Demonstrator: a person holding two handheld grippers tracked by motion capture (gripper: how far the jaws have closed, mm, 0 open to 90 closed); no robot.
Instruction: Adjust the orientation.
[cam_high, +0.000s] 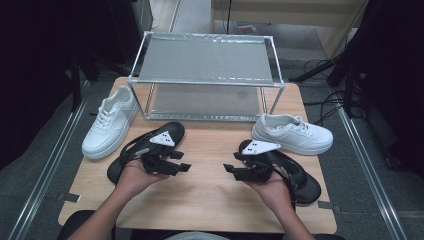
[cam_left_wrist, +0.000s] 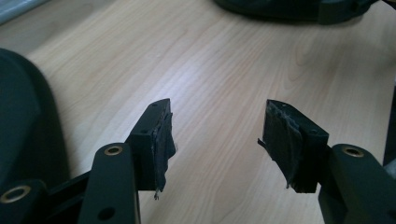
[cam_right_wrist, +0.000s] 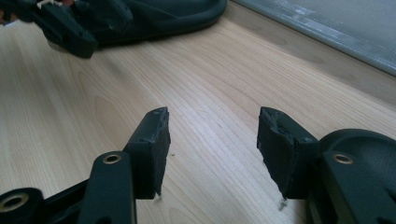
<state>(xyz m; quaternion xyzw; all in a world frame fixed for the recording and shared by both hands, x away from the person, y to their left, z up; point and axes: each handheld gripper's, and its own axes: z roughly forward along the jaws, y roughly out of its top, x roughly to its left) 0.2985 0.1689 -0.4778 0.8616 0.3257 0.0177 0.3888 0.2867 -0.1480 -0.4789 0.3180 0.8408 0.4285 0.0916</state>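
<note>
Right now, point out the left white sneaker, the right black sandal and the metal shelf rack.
left white sneaker (cam_high: 107, 125): high view, on the laces at mid-shoe.
right black sandal (cam_high: 306, 186): high view, on the footbed near its outer end.
metal shelf rack (cam_high: 205, 81): high view, on the front rail of its top shelf.

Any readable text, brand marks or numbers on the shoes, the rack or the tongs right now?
None can be read.
White sneakers: no legible branding.
Black sandals: no marks.
Metal rack: no label.
Tongs, left and right: plain.

Left sandal (cam_high: 131, 150) partly under hand (toe showing), forearms cropped
</note>
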